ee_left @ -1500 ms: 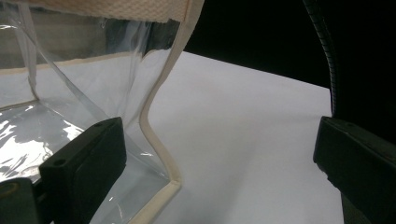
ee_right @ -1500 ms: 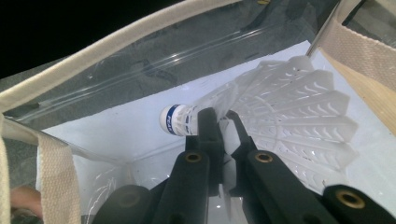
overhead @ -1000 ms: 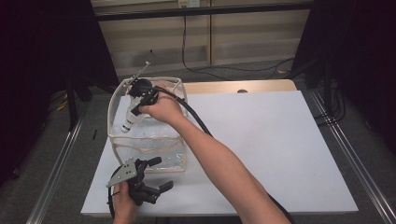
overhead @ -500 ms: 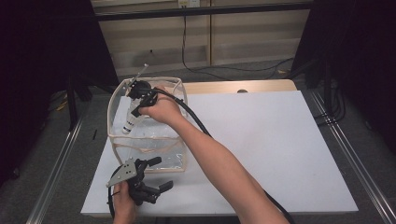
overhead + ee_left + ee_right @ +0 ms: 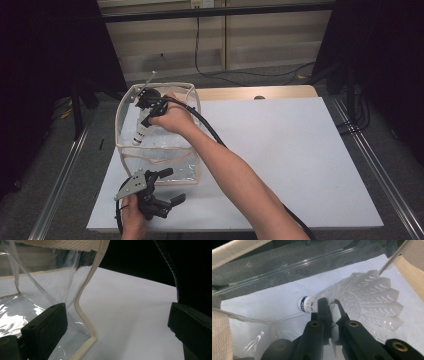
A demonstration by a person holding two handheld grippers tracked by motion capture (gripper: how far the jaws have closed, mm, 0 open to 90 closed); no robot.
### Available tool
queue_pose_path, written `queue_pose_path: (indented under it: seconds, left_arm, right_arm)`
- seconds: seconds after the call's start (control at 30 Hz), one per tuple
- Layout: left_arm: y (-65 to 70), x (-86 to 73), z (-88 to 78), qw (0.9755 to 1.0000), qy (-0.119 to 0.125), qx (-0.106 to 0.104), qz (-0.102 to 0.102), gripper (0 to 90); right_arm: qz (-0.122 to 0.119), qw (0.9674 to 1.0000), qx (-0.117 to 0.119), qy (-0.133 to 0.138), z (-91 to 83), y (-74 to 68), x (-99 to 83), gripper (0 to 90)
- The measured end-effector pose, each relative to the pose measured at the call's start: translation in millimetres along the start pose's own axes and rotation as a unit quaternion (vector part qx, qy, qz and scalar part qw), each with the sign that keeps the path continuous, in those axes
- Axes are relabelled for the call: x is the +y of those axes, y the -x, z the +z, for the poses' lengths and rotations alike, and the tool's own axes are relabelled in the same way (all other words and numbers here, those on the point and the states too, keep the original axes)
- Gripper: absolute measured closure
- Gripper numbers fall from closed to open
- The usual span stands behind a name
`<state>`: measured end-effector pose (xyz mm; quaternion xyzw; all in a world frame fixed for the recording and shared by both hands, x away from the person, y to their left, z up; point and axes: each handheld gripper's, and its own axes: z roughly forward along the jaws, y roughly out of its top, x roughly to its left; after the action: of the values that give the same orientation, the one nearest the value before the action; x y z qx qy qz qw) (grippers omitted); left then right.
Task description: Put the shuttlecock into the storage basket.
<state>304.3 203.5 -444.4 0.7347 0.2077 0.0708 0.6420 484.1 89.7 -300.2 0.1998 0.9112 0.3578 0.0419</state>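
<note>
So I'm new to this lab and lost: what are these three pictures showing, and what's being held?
No robot here: a person holds a hand-operated claw in each hand. The high view looks down on a white table. The other two come from cameras riding on each claw. On the table stands a clear plastic bag with cream fabric trim. The right claw reaches into it, shut on a white feathered shuttlecock with a blue-banded cork tip. The left claw sits open beside the bag's near corner, holding nothing.

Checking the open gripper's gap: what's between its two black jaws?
In the left gripper view, the clear plastic bag's cream-trimmed corner edge and bare white table lie between them.
</note>
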Motion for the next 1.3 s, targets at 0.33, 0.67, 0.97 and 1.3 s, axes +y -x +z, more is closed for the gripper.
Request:
queue_pose_path:
  seconds: [0.33,0.67,0.97,1.3]
  left_arm:
    - [-0.5,-0.2,0.3,1.0000,-0.002,-0.002,0.001,2.8]
    - [-0.6,-0.1,0.3,1.0000,-0.001,-0.001,0.001,2.8]
    - [-0.7,0.0,-0.2,1.0000,0.000,0.001,0.001,2.8]
    - [-0.4,0.2,0.2,1.0000,-0.001,-0.001,0.002,2.8]
  right_arm:
    - [-0.007,1.0000,0.003,-0.002,2.7,-0.6,-1.0,87.8]
    - [-0.011,0.9997,0.007,-0.021,10.3,-1.7,-3.2,67.3]
    - [-0.001,0.9998,-0.003,-0.022,11.6,-1.8,-3.6,53.9]
    - [-0.001,0.9998,-0.018,0.008,-5.3,2.2,2.2,37.3]
